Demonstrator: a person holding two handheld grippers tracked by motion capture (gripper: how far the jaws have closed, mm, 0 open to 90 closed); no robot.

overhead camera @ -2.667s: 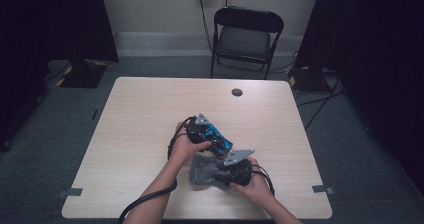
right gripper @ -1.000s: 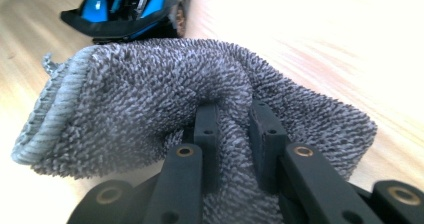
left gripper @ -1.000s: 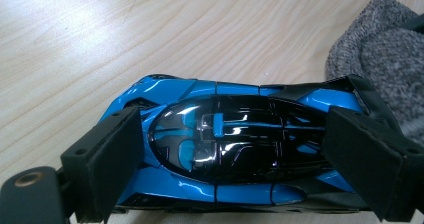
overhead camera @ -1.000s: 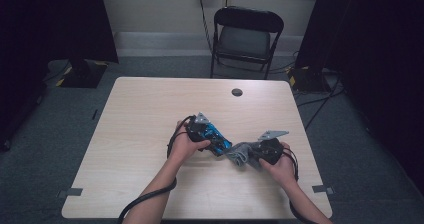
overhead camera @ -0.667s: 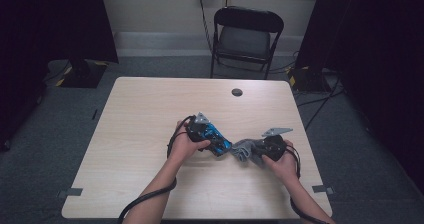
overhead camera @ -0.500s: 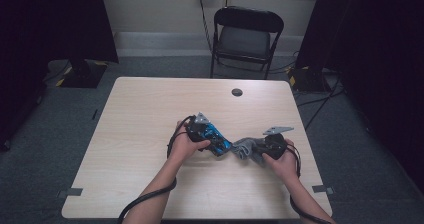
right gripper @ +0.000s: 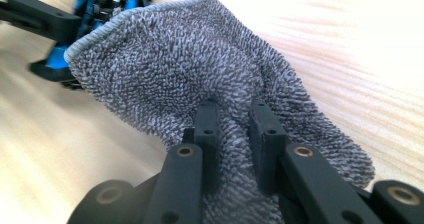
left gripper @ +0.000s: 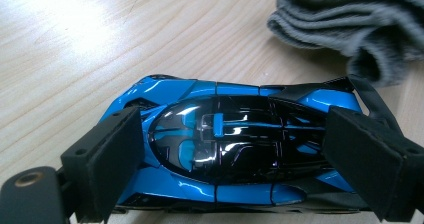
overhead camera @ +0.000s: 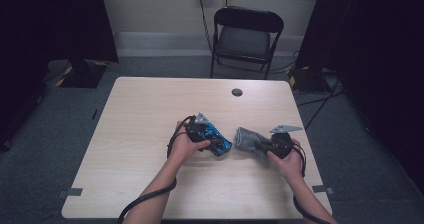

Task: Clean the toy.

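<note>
A glossy blue and black toy sports car [left gripper: 230,149] sits on its wheels on the pale wood-grain table [overhead camera: 140,114], a little toward the person's side of the tabletop's middle, and everything else is easiest placed from it. The left gripper [left gripper: 235,159] comes over the car from the person's side, with one black padded jaw against the car's nose and the other against its tail by the black rear wing, so the tongs are clamped on the car lengthwise; in the high view the car [overhead camera: 216,139] pokes out from under the left hand [overhead camera: 187,145]. Just beside the car's tail end, on the side toward the table's right edge, hangs a folded grey terry cloth [right gripper: 200,79], its looped pile and stitched hem clear in the right gripper view. The right gripper [right gripper: 235,119] has its two narrow black jaws drawn close together with a bunched fold of that cloth pinched between them, so these tongs are gripping the cloth. In the high view the cloth [overhead camera: 246,139] lies between the car and the right hand [overhead camera: 287,161], near the car, though whether the two touch cannot be told. Well beyond the car, toward the table's far edge, is a small round dark disc [overhead camera: 237,92], and past that edge stands a black folding chair [overhead camera: 245,34].
</note>
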